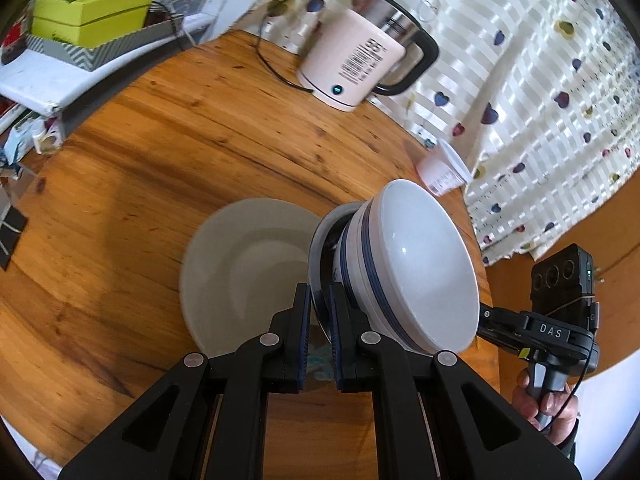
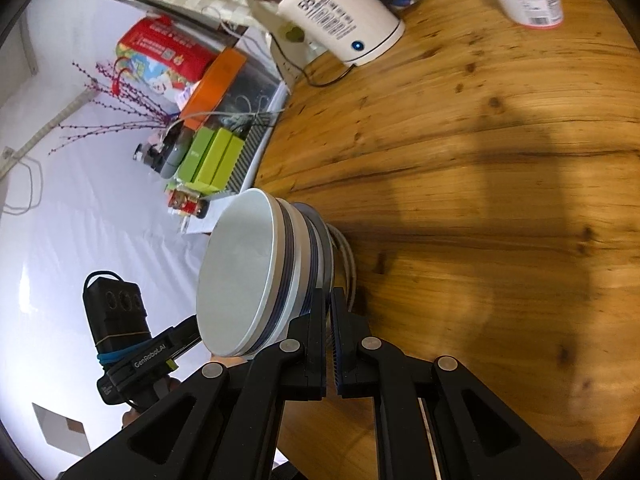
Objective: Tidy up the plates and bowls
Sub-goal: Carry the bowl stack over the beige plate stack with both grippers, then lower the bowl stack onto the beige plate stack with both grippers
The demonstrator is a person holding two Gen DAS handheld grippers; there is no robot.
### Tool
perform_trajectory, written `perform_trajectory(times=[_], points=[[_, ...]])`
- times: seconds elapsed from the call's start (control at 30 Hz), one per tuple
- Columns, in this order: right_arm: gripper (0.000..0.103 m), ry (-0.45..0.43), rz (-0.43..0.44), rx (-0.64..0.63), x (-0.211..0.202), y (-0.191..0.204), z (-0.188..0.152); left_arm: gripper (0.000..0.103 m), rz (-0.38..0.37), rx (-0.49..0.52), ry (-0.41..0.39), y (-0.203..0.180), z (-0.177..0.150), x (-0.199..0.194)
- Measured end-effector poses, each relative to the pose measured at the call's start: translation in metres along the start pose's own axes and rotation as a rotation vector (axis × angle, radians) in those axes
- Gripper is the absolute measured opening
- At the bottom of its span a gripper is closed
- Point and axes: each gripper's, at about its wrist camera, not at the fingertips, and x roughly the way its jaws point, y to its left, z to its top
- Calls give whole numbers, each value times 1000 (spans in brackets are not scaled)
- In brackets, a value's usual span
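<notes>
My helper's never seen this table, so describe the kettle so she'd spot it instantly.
On the round wooden table, look at the far edge beside the heart-print curtain. The kettle stands there: cream body, barcode sticker, black handle, a glowing blue light, much taller than the small pink cup.

- The left wrist view looks forward along its own claw [image 1: 320,300], tilted down over the wooden tabletop [image 1: 160,140], with the kettle [image 1: 352,64] far off at 12 o'clock
- The right wrist view looks along its claw [image 2: 329,304] from the opposite side, rolled sideways, kettle [image 2: 344,20] at 12 o'clock
- Both sit very close to the striped bowl [image 1: 416,264] [image 2: 248,280]
- Shared: bowl, kettle, tabletop, green boxes [image 1: 92,16] [image 2: 212,160]; each view catches the other handheld unit, at 4 and at 8 o'clock
</notes>
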Motion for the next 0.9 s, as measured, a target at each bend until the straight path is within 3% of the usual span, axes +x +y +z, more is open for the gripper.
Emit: perform_trajectory(times=[0.43, 0.9], points=[[6, 68, -8, -15, 43, 16, 4, 8, 24, -63, -7, 43, 2, -8], [6, 69, -28, -3, 50, 20, 2, 8, -6, -55, 1, 50, 5, -10]])
